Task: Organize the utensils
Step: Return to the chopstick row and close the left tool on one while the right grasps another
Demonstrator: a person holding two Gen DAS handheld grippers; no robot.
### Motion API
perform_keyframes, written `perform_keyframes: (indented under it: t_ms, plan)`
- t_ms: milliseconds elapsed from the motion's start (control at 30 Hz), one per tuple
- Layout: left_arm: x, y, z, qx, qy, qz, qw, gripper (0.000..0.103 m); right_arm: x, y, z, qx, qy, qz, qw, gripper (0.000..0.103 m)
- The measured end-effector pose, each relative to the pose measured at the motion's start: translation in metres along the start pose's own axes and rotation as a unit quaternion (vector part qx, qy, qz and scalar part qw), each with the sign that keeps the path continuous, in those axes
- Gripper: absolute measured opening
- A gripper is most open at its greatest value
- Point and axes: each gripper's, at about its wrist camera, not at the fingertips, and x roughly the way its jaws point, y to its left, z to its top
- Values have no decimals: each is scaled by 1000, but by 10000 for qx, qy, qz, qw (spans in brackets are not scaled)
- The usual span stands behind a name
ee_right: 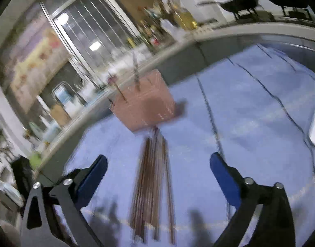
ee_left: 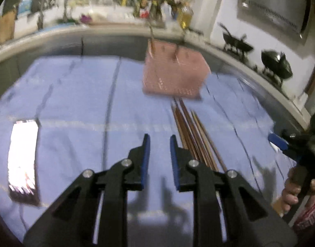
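A couple of utensils stood in the basket [ee_left: 174,72]; the chopsticks [ee_right: 153,181] lay loose on the worktop [ee_left: 75,103]; left claw [ee_left: 160,142] narrowly parted, right claw [ee_right: 158,164] wide, both empty.

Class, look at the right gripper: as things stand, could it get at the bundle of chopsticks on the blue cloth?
Probably yes. The right gripper is open wide with nothing in it, and the chopsticks lie loose on the blue cloth straight ahead. The pink utensil basket stands beyond them, not in the way.
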Motion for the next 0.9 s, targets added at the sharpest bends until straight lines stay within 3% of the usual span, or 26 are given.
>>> perform_keyframes:
  t_ms: [67, 133, 267, 400, 533, 733, 900]
  plan:
    - [10, -10, -11, 71, 191, -72, 9998, 18, 8, 2, -15, -346, 286, -416, 9981, 64]
    - [20, -21, -20, 152, 421, -248, 9987, 18, 18, 6, -25, -659, 580, -576, 9945, 51]
    - [36, -39, -26, 275, 697, -365, 9965, 18, 38, 17, -41, -1020, 996, -592, 9880, 39]
    - [48, -46, -30, 356, 911, -375, 9945, 18, 48, 25, -54, -1316, 1368, -420, 9809, 33]
    - [57, -50, -36, 497, 1030, -226, 9932, 18, 50, 35, -64, -1699, 1479, -516, 9729, 32]
    - [69, -54, -41, 669, 1168, -7, 9909, 18, 62, 38, -77, -2256, 1497, -1096, 9564, 29]
    - [77, -60, -40, 779, 1158, 153, 9901, 19, 62, 24, -72, -2047, 1365, -1341, 9600, 29]
